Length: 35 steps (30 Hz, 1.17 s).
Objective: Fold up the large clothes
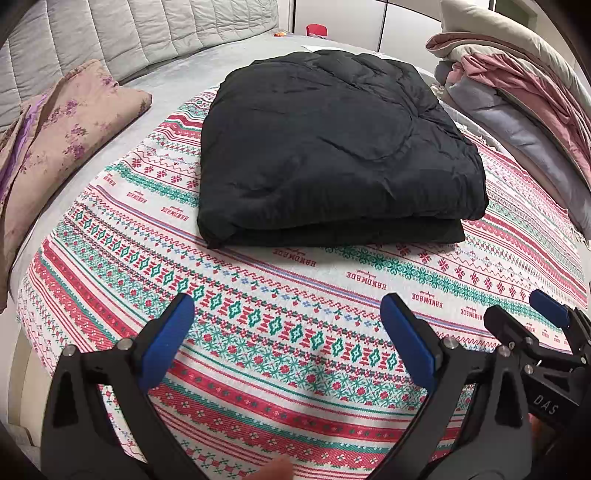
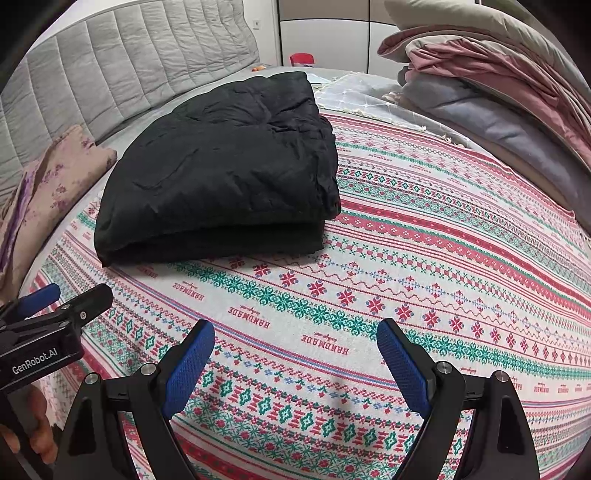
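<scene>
A black padded garment [image 1: 332,147] lies folded in a thick rectangular bundle on the patterned red, green and white bedspread [image 1: 258,295]. It also shows in the right wrist view [image 2: 221,173], up and to the left. My left gripper [image 1: 291,332] is open and empty, held above the bedspread short of the bundle's near edge. My right gripper [image 2: 295,354] is open and empty, to the right of the left one and nearer than the bundle. Each gripper shows at the edge of the other's view: the right one [image 1: 532,314] and the left one [image 2: 70,295].
A floral pillow [image 1: 55,147] lies at the left by the grey padded headboard [image 1: 110,44]. A pile of pink, grey and beige bedding [image 1: 517,103] stands at the right. A red object [image 1: 317,29] sits at the far side of the bed.
</scene>
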{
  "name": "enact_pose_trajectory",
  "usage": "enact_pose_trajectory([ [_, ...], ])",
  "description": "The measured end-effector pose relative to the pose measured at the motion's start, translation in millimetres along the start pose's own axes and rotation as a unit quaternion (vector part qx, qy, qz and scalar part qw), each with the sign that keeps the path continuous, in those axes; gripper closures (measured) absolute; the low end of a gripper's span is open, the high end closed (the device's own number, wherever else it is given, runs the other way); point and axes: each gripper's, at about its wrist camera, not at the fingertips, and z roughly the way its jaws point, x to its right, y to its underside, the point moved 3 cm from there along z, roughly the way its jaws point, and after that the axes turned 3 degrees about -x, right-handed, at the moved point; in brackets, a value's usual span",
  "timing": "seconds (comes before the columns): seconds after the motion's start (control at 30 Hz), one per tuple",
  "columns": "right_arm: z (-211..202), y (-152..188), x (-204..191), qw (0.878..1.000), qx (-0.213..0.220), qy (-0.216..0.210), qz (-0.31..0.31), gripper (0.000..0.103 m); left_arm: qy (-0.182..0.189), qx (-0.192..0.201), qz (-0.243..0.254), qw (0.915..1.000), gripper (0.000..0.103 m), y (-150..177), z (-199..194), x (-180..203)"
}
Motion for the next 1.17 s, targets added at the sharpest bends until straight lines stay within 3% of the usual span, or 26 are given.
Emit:
enact_pose_trajectory([
  [1.17, -0.4, 1.7, 3.2, 1.0, 0.001, -0.001, 0.001, 0.012, -0.002, 0.008, 0.013, 0.9999, 0.003, -0.6, -0.5, 1.1],
])
